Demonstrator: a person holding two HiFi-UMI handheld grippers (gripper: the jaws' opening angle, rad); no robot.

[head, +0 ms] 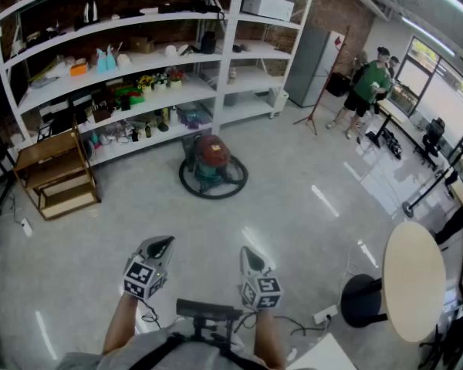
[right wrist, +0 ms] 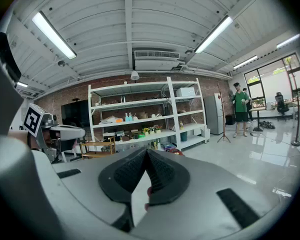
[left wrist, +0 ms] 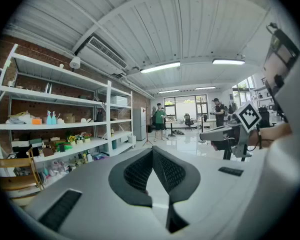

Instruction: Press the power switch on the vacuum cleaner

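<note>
Left gripper (head: 160, 247) and right gripper (head: 251, 259) hang near, jaws together and empty; vacuum cleaner (head: 214, 159) sits far off on the floor (head: 301, 222).

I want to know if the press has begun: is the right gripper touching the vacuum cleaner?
Apart. The head view shows a wide stretch of bare floor between the right gripper, its jaws together on nothing, and the vacuum cleaner farther off.

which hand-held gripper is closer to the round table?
Right. The right hand-held gripper is to the left of the round table, across open floor. The left hand-held gripper is further left still, on the far side of the right one.
</note>
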